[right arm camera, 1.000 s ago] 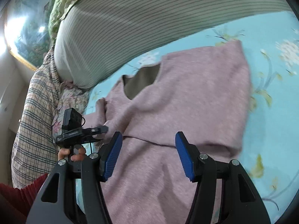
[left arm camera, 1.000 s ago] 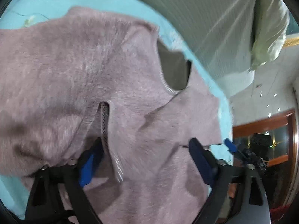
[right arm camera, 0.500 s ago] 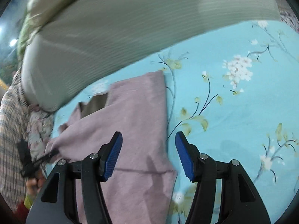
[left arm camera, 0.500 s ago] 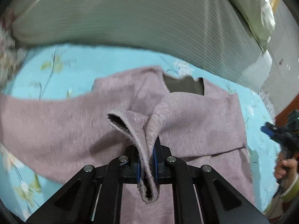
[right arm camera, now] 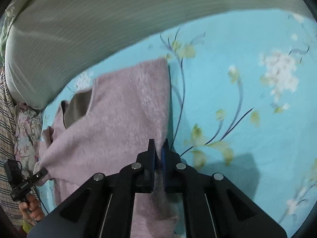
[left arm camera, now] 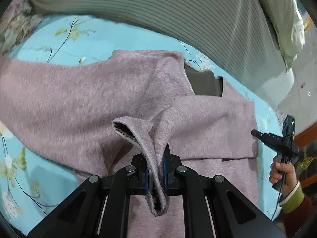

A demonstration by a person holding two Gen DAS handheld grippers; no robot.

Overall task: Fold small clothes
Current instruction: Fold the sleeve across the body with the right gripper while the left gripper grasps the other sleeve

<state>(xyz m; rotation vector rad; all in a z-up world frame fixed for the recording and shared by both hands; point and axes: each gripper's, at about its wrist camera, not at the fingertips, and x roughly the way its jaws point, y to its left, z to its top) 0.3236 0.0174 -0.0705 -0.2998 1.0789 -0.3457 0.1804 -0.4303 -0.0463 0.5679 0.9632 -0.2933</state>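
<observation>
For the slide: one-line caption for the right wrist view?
Right gripper shut on the pink sweater edge, over the floral blue sheet.

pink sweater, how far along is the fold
Early. Done: the pink sweater lies spread on the blue floral sheet, with one side seemingly already folded over the body. In hand: both grips are made. The left gripper has its jaws shut on a bunched sleeve cuff, and the right gripper is shut on the sweater's edge. Left: carry those folds across and flatten it into a compact stack.
</observation>
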